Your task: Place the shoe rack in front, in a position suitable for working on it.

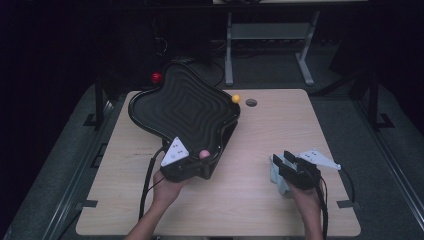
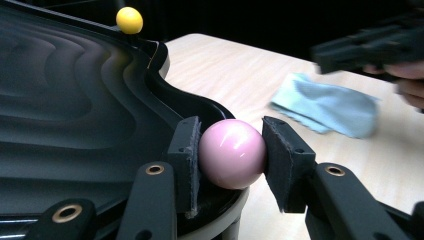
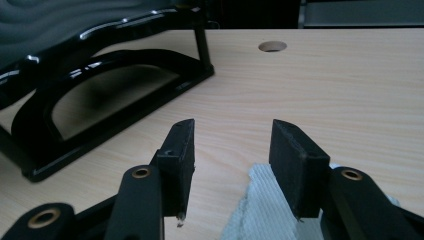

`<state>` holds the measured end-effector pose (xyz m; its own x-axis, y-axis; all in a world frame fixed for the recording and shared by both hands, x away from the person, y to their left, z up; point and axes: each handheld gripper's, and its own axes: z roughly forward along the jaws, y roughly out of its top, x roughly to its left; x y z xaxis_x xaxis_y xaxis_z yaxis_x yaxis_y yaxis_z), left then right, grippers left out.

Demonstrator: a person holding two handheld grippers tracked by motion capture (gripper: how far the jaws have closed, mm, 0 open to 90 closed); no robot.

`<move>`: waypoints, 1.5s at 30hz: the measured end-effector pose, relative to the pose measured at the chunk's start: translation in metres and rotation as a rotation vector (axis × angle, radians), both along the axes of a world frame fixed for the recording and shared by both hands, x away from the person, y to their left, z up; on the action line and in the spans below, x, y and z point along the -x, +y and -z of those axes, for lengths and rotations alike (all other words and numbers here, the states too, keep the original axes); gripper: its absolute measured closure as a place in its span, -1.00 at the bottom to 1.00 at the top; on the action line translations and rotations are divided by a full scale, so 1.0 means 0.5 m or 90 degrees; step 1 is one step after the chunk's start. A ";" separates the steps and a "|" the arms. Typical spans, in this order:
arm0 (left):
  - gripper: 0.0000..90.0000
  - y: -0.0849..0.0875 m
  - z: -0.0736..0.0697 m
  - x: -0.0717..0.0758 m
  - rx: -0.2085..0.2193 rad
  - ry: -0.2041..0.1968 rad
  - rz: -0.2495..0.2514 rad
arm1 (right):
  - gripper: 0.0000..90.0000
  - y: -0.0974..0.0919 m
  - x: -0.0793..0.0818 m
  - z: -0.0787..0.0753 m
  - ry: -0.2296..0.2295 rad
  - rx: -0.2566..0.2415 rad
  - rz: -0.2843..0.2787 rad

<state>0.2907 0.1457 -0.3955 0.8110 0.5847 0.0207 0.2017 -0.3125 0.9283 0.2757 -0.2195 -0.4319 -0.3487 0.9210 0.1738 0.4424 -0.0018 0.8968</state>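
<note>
- Our left hand point(image 1: 167, 187) reaches forward from the table's near edge; the left gripper point(image 2: 231, 155) pinches a pink ball point(image 2: 232, 153) at the near rim of the black rippled tray point(image 1: 182, 105).
- A ball has no long axis.
- Our right gripper point(image 3: 232, 165) stands open, empty, over a pale cloth point(image 3: 260, 212) on the table point(image 1: 280, 130).

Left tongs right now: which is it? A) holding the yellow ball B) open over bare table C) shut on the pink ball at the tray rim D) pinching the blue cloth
C: in the left gripper view both pads of the left tongs press on the pink ball at the black tray's rim.
</note>
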 end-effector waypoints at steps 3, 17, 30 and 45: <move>0.34 -0.008 0.000 0.019 0.001 0.001 0.032 | 0.16 0.008 -0.005 -0.006 -0.004 -0.002 -0.006; 0.34 -0.005 -0.003 0.101 -0.001 0.010 0.167 | 0.12 0.029 -0.034 -0.032 -0.026 0.002 -0.014; 0.33 0.080 -0.006 0.100 0.002 0.027 0.160 | 0.14 0.070 -0.074 -0.066 -0.057 0.019 -0.030; 0.33 0.166 -0.010 0.040 -0.009 0.007 0.055 | 0.33 0.102 -0.076 -0.060 -0.057 0.021 -0.054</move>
